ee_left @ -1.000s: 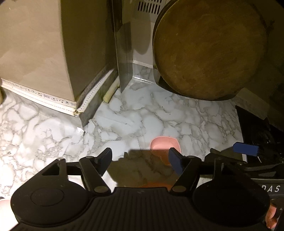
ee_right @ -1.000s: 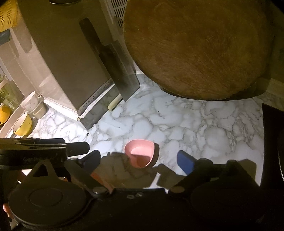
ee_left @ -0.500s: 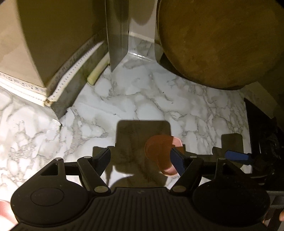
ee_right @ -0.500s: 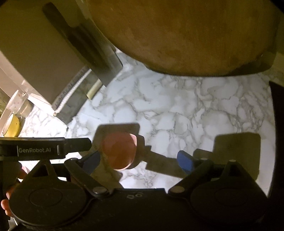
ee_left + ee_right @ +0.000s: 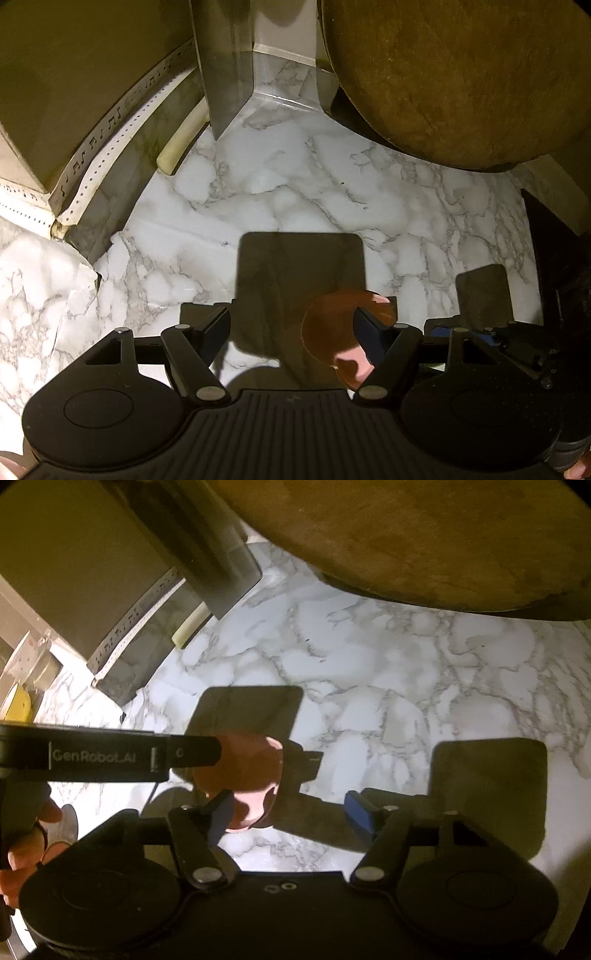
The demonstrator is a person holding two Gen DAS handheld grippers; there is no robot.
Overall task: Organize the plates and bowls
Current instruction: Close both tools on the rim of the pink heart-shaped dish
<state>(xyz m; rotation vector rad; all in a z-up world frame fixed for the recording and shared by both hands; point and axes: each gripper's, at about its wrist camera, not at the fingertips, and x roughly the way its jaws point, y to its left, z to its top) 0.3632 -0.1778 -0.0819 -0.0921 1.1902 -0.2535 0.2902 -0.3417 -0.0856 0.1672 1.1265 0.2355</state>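
A small pink bowl [image 5: 334,338] sits on the marble counter [image 5: 295,192], mostly in shadow. In the left wrist view it lies at my left gripper's [image 5: 291,325] right fingertip [image 5: 364,328], which covers part of its rim. The left gripper is open and holds nothing. In the right wrist view the same bowl [image 5: 247,775] lies at my right gripper's [image 5: 288,808] left fingertip [image 5: 219,814]. The right gripper is open and holds nothing. The left gripper's body [image 5: 110,755] crosses that view over the bowl's left side.
A large round wooden board [image 5: 454,77] leans at the back right. A cleaver blade [image 5: 225,62] leans in the corner beside a pale box-shaped appliance [image 5: 81,81]. A dark stove edge [image 5: 554,258] borders the right. Yellow and white cups [image 5: 18,701] stand far left.
Both grippers have moved forward and down toward the counter. The pink bowl now sits close at their fingertips and has fallen into their shadows. Both stay open.
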